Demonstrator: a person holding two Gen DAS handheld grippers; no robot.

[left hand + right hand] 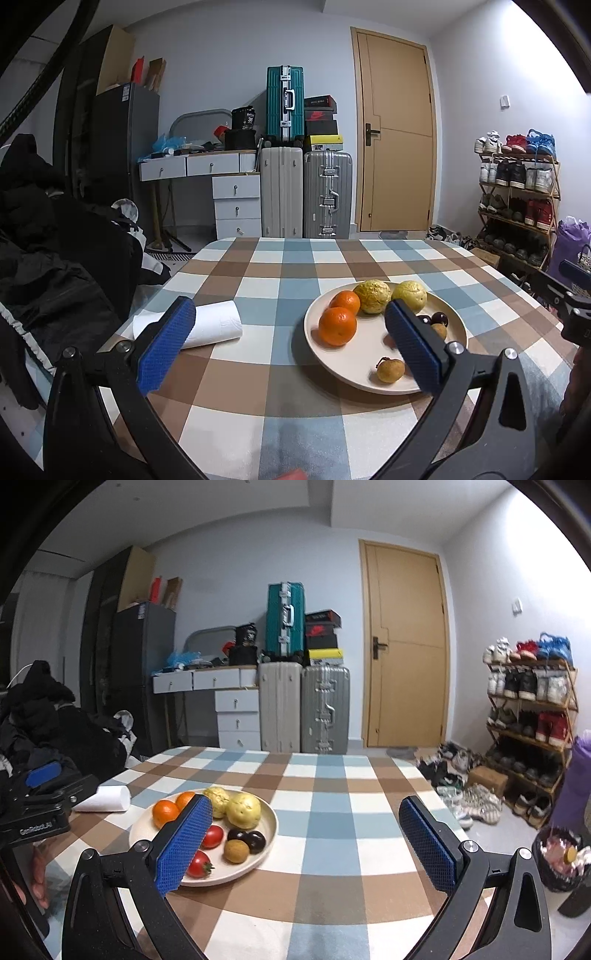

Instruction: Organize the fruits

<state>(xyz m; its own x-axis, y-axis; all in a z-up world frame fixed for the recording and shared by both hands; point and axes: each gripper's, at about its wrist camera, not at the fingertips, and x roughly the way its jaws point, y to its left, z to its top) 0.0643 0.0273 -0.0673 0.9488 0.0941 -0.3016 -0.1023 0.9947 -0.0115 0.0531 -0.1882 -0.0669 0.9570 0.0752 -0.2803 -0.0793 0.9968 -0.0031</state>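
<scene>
Both tongs are spread wide and grip nothing: the left gripper point(291, 343) hovers low over the near part of the checked tablecloth point(258, 280), and the right gripper point(306, 843) hangs over the cloth to the right of the plate point(271, 825). On the left unit, one blue pad point(166, 347) stands in front of the paper roll point(218, 325) and the other overlaps the plate's right half. On the right unit, one blue pad point(183, 843) overlaps the plate's near left part; the other is over bare cloth. All fruit lies on the cream plate: two oranges point(337, 325) at the left, touching; two wrinkled yellow fruits point(373, 296) at the far edge, side by side; two dark plums point(255, 840) just beside a small brown round fruit point(236, 851); two red tomatoes point(199, 864) at the near side. A second small brown fruit point(389, 370) shows near the rim in the left wrist view. Suitcases point(303, 709), a wooden door point(406, 650) and a shoe rack point(532, 716) stand at the far wall.
</scene>
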